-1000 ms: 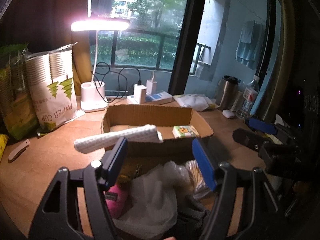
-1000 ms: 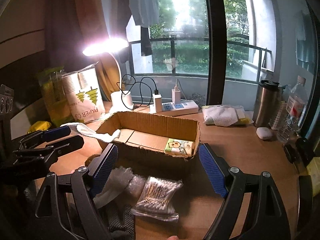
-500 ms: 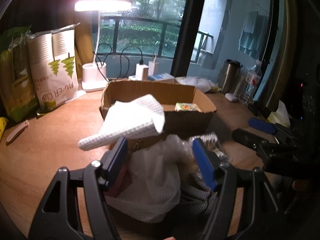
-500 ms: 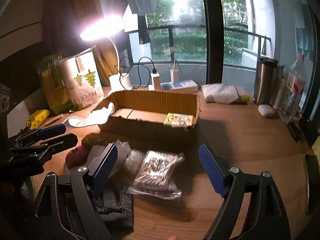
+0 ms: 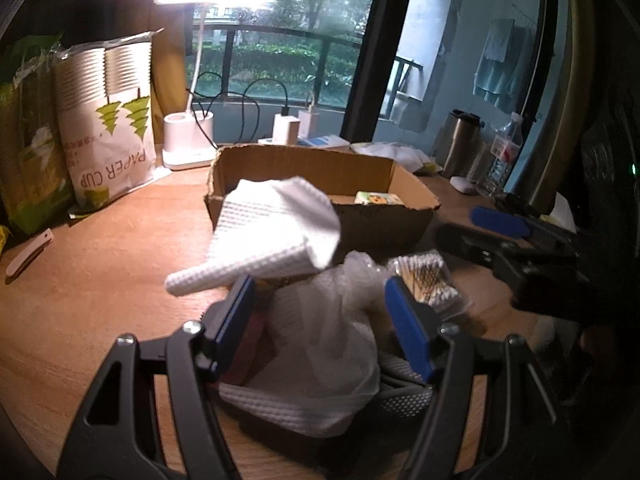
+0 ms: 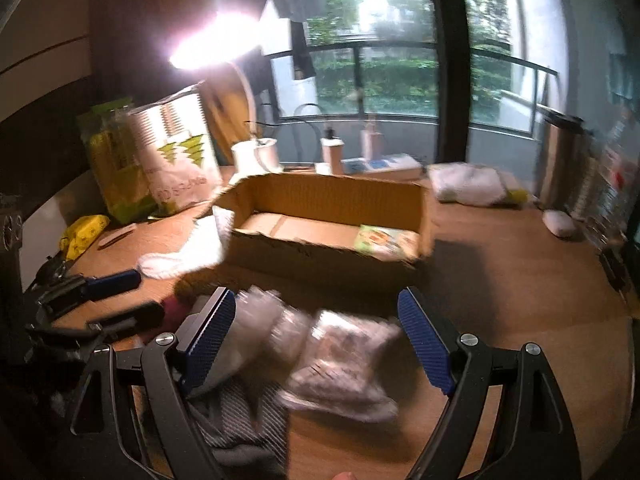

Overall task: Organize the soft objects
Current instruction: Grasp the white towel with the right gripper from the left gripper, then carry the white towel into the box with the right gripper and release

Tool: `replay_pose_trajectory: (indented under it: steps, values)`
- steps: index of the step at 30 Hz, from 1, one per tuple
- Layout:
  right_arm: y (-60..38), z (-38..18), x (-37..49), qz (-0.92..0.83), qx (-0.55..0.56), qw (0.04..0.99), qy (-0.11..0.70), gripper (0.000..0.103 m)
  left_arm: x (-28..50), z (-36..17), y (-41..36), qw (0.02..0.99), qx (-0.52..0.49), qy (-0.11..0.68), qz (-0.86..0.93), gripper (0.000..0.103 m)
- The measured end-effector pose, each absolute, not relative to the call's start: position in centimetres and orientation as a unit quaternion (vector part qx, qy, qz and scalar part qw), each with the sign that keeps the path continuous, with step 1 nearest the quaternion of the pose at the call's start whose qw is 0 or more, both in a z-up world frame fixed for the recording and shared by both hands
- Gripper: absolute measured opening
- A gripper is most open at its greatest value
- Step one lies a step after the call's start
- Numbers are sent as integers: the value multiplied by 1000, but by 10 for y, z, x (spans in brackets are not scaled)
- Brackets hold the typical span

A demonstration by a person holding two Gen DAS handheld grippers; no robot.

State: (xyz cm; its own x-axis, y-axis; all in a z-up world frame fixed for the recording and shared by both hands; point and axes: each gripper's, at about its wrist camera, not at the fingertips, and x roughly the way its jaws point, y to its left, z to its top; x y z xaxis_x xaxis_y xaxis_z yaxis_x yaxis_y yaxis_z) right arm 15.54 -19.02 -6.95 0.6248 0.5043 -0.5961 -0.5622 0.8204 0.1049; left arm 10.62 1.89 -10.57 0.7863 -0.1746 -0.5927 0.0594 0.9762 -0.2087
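Your main risk is a muddled grab; the soft things lie heaped together in front of the box — a thin plastic bag, bubble wrap, a swab pack and grey mesh fabric all touching or overlapping — so closing on the pile could lift two items at once, or pinch only loose film that slips free. The white cloth hangs over the box's near-left corner, half in and half out; a nudge from your left gripper could drag it down onto the table. The right view is blurred, so judging where the pads will land there is harder; slow down before you close.

Your left gripper is tilted downward over the heap, its jaws parted with the bag showing between them, though the pads do not press on it — nothing is held. Your right gripper points down too, beside the left one, jaws wide and empty, with the swab pack and bubble wrap in the gap below. A small printed packet already sits inside the box at its right end.
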Motion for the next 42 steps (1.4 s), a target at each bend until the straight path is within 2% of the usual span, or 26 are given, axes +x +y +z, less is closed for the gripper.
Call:
replay_pose_trajectory:
  steps: [4, 10, 27, 29, 31, 34, 36, 37, 42]
  values:
    - [-155, -70, 164, 341, -53, 883, 318, 86, 106, -111, 31, 939, -104, 320, -69, 69]
    - [-113, -89, 185, 380, -42, 849, 366, 86, 102, -122, 49, 935, -118, 326, -77, 69]
    - [-30, -119, 186, 398, -117, 805, 425, 86, 92, -147, 86, 926, -151, 338, -73, 69]
    - [-25, -118, 184, 393, -137, 808, 418, 78, 92, -148, 89, 926, -153, 338, -71, 69]
    - [-23, -116, 181, 384, -158, 814, 407, 53, 91, -148, 90, 926, -152, 339, -69, 69]
    - [-24, -112, 175, 390, -167, 817, 391, 27, 91, -147, 90, 926, -153, 340, -67, 69]
    - [-24, -108, 169, 391, -180, 820, 377, 13, 90, -146, 88, 926, -150, 339, -66, 69]
    - [-25, -105, 166, 387, -186, 825, 366, 11, 89, -146, 88, 927, -150, 338, -66, 69]
    - [-37, -84, 162, 383, -175, 844, 333, 11, 89, -138, 84, 931, -146, 327, -68, 69]
